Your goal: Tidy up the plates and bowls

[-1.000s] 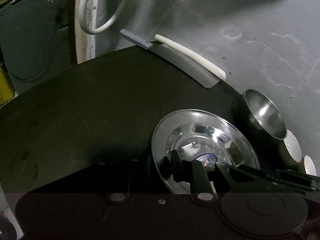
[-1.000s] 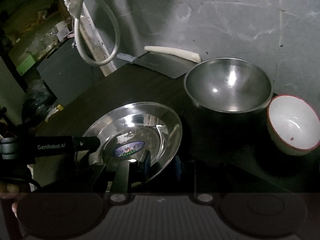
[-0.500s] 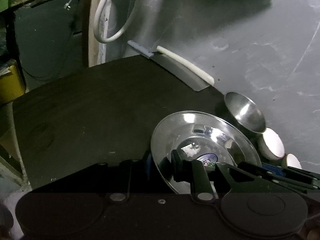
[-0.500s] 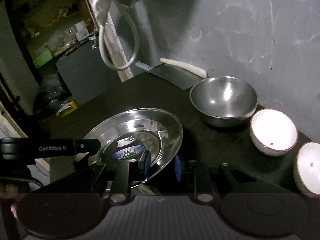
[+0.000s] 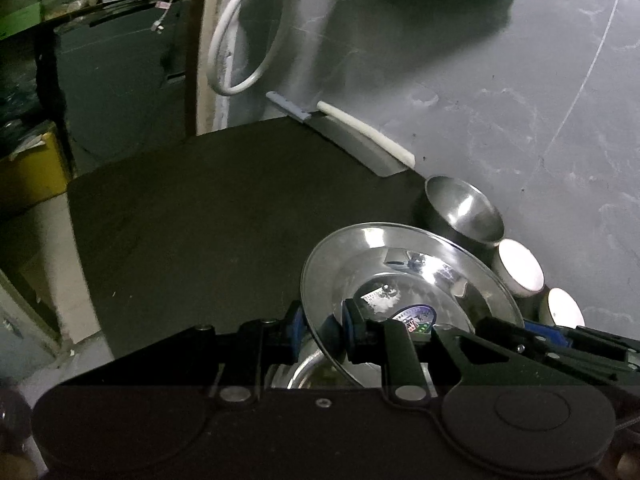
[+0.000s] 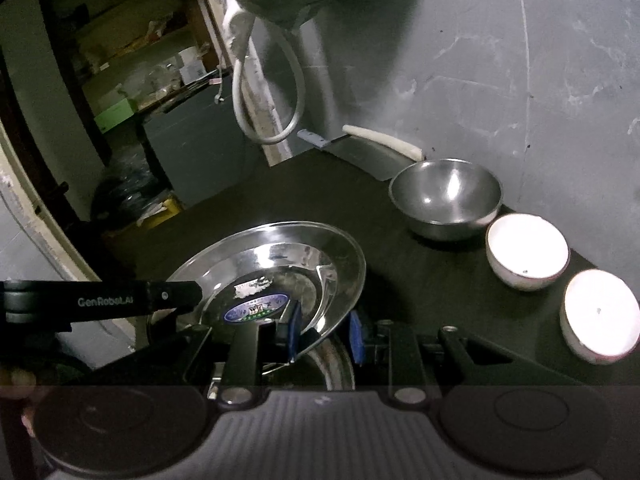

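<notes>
Right wrist view, "GenRobot.AI" on left claw [image 6: 188, 300], steel plate [image 6: 280, 264] sticker unreadable

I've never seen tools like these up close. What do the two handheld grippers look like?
Both are black plastic. Each has two straight black fingers tipped with blue pads, joined by silver screws to a rounded body. The left gripper bears white "GenRobot.AI" lettering; the right gripper has a ribbed grey base.

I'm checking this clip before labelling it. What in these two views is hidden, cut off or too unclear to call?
- Second steel dish under the lifted round steel plate: mostly hidden in both views by the plate and fingers.
- Oval blue sticker on the plate: print too small to read.
- Flat steel cleaver by the wall: right wrist view, blade partly behind the steel mixing bowl.
- Shelf clutter: dark, blurred.
</notes>
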